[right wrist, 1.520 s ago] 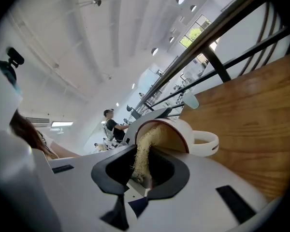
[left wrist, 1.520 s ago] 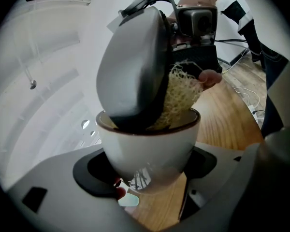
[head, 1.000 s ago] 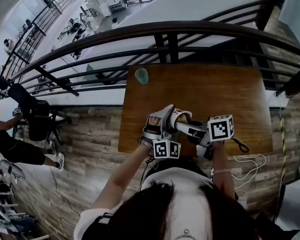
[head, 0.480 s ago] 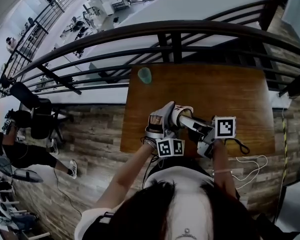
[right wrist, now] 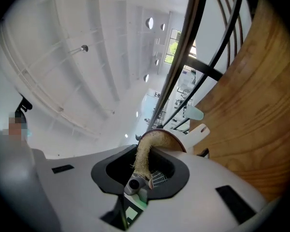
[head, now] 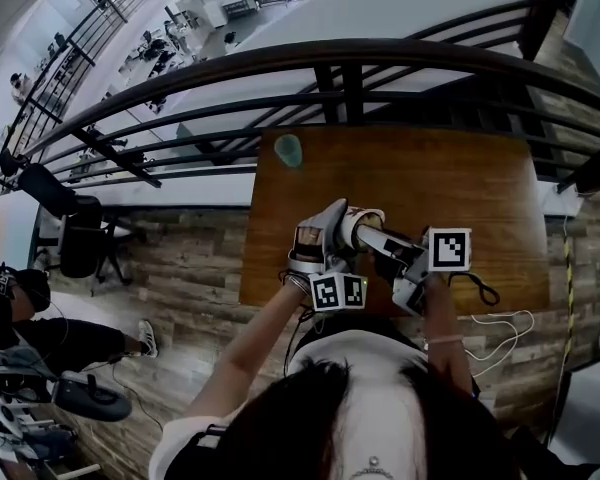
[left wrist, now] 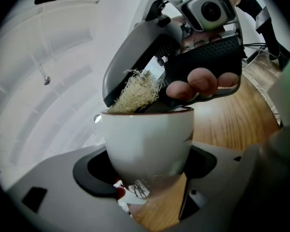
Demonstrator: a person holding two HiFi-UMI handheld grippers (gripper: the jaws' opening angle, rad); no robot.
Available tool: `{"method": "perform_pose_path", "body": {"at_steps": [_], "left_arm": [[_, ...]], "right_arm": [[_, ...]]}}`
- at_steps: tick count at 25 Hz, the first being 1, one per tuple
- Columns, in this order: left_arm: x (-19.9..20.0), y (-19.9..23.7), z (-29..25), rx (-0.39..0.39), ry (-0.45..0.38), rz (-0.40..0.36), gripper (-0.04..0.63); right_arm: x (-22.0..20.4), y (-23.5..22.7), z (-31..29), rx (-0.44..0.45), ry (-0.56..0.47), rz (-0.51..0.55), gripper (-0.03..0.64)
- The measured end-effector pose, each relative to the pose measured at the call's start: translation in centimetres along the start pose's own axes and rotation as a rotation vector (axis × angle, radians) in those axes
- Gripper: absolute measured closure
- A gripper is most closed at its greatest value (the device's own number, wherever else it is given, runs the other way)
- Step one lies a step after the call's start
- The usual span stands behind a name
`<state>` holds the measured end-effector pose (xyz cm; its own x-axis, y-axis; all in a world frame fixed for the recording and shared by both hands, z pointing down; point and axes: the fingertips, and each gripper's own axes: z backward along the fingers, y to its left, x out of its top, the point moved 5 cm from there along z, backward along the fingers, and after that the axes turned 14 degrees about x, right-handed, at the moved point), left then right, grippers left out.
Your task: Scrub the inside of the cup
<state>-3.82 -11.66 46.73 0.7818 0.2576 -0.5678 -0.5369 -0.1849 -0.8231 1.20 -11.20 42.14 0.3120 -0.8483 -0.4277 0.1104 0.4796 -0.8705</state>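
the cup [left wrist: 147,144] sat in the left tongs [left wrist: 147,170] above the surface's [head: 430,178] near edge, the right tongs' [right wrist: 145,170] loofah [right wrist: 144,156] reaching into it; a small container [head: 288,151] stood at the far-left corner.

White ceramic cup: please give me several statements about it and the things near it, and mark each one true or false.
1. The left claw is shut on the white ceramic cup. True.
2. The right claw holds a blue plastic brush. False: it holds a beige fibrous scrubber.
3. The scrubber reaches into the cup's mouth. True.
4. The cup stands on the brown wooden table. False: the left claw holds it in the air above the table.
5. A small pale green container stands near the table's far edge. True.
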Motion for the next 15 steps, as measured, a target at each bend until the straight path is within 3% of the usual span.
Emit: {"method": "perform_pose_path", "body": {"at_steps": [12,15], "left_arm": [[-0.5,-0.7,0.0,-0.124,-0.049,-0.021,0.195],[-1.0,-1.6,0.0,-0.152,-0.079,-0.057,0.195]], "right_arm": [[0.0,-0.8,-0.4,-0.115,0.23,0.13,0.534],[-0.1,-0.8,-0.5,-0.128,0.314,0.167,0.534]]}}
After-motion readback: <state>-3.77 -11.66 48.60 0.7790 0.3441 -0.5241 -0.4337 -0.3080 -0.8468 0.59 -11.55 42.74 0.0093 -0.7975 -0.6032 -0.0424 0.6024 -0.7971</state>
